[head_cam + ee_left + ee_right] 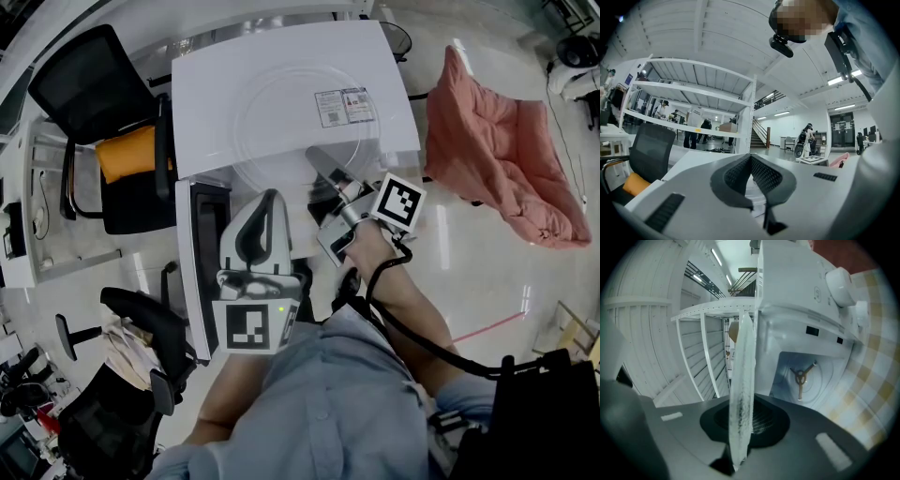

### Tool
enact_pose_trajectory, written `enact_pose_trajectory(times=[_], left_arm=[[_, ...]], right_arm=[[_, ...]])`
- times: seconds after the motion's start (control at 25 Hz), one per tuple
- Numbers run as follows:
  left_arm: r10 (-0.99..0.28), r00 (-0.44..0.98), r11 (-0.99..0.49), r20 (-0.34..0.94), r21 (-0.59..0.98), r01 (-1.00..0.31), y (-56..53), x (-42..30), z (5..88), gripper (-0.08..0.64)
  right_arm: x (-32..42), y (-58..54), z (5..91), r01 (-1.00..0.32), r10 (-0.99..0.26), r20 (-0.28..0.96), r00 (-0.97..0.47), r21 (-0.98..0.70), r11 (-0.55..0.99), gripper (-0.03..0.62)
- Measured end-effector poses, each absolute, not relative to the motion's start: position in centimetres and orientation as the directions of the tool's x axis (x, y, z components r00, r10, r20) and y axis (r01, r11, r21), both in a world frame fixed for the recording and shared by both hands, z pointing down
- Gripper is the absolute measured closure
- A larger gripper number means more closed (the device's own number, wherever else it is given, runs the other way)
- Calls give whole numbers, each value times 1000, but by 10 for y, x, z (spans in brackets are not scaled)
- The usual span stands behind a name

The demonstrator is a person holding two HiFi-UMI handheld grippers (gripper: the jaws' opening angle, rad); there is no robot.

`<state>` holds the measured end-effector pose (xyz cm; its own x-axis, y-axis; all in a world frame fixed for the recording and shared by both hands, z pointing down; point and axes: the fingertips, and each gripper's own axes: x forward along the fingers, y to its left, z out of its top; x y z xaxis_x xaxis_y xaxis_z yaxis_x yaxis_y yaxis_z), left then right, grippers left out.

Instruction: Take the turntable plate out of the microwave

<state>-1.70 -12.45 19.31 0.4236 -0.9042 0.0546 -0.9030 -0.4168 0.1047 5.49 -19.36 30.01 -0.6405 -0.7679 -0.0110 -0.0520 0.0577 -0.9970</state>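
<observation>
Your biggest thing is the single white microwave point(206, 103) at 12 o'clock in the head view, its door point(202, 272) swung open towards 7 o'clock. In the right gripper view its cavity point(820, 376) is bare apart from one three-armed hub point(800, 378).

The one glass turntable plate point(295, 127) is out of the cavity. You hold it flat, faces up and down, partly over the microwave's top. It is round, so it has no long axis. Edge-on in the right gripper view, the plate point(742, 394) runs as a line from 12 to 6 o'clock.

You have two grippers. Your right gripper point(326, 172) is clamped on the plate's rim at about 5 o'clock of the disc, one dark pad point(771, 420) on each face and the glass reaching far beyond the fingertips. Your left gripper point(266, 197) sits just beside it at 7 o'clock, apart from the plate. In its own view, the left gripper's point(751, 159) jaws are together and empty.
</observation>
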Motion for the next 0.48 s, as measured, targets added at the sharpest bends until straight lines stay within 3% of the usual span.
enact_pose_trajectory(times=[0.48], left_arm=[[-911,410,-404,52,105,-909,-124,-18,192,560]], right_arm=[[55,-193,301,-50,-766,-8,-643,-997,52,561]])
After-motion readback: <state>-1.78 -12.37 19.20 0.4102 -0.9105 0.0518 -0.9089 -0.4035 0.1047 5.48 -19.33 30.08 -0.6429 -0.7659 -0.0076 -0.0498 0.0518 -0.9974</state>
